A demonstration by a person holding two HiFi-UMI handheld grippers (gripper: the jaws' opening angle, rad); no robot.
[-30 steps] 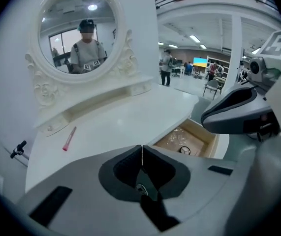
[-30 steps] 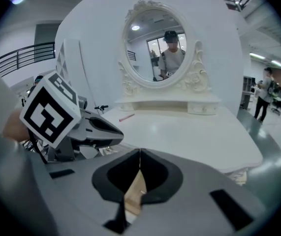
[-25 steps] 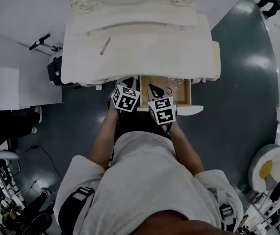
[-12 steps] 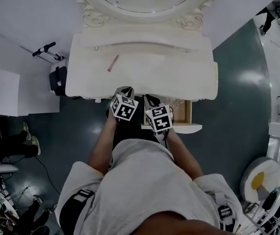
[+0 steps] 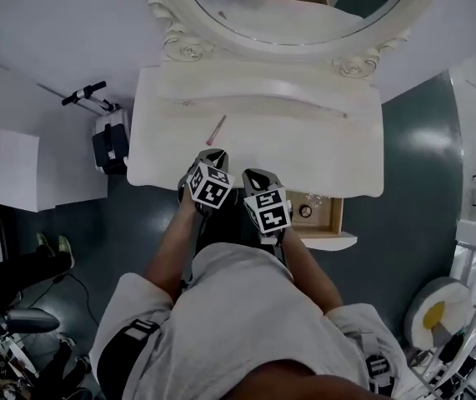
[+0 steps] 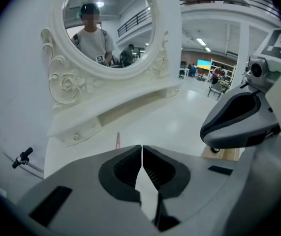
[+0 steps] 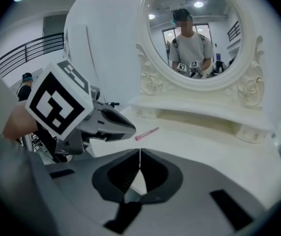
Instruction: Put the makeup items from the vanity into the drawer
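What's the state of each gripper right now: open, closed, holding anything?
Left gripper: closed, jaws together, nothing between them.
Right gripper: closed, jaws together, nothing held.

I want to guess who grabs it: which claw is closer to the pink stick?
The left gripper; the pink stick lies just ahead of it, while the right gripper sits nearer the drawer.

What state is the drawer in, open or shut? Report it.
Open. In the head view the drawer juts out past the vanity, its wooden inside exposed, with small items in it.
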